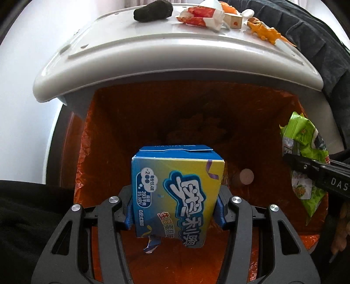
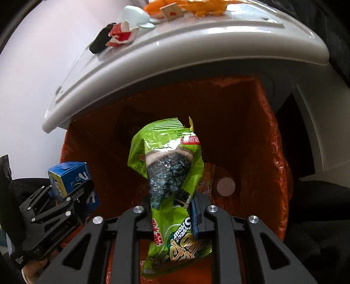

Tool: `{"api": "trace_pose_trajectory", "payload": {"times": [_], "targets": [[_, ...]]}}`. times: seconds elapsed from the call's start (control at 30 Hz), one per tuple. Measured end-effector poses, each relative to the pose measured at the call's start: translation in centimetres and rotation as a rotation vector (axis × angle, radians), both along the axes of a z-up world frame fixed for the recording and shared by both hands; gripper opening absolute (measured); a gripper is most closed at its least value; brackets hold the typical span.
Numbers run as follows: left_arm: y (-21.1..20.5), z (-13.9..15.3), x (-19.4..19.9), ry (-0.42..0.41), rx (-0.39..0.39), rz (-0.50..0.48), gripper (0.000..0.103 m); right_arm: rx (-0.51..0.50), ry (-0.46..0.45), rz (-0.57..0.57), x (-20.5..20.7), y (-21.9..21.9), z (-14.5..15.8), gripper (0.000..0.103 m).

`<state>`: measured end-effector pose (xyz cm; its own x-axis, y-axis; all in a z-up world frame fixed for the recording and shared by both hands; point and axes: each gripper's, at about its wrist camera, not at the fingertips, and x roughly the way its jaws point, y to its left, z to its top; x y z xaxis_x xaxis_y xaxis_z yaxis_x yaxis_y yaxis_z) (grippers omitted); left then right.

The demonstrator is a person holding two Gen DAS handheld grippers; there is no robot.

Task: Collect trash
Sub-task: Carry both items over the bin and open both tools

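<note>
The left gripper (image 1: 175, 205) is holding a blue and yellow snack box (image 1: 175, 192) between its blue pads, right above the open trash bin (image 1: 105, 72) lined with an orange bag (image 1: 105, 135). The right gripper (image 2: 172, 209) is pinching a green seaweed snack wrapper (image 2: 168, 174) with narrow fingers, also over the bag. On the white surface behind the bin, a black object (image 1: 153, 11), a red and white wrapper (image 1: 199, 15) and an orange toy dinosaur (image 1: 264, 29) are lying

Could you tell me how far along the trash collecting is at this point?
Done: some wrappers already lie in the orange-lined bin. In hand: left gripper holds a blue box, right gripper a green snack bag, both over the bin. Left: red-white wrapper on the table.
</note>
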<state>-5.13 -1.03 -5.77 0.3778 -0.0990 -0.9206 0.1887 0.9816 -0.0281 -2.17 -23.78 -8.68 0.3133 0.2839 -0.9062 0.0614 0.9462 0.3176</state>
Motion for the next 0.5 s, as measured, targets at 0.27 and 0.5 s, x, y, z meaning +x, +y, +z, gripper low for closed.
{"api": "trace_pose_trajectory", "payload": {"times": [0.27, 0.5], "targets": [[0.2, -0.6, 0.3, 0.024, 0.026, 0.009, 0.054, -0.006, 0.041, 0.019, 0.3, 0.5, -1.2, 0.028], [-1.7, -1.9, 2.3, 0.078, 0.082, 0.023, 0.073, -0.036, 0.058, -0.042, 0.6, -0.1, -1.9, 0.070]]}}
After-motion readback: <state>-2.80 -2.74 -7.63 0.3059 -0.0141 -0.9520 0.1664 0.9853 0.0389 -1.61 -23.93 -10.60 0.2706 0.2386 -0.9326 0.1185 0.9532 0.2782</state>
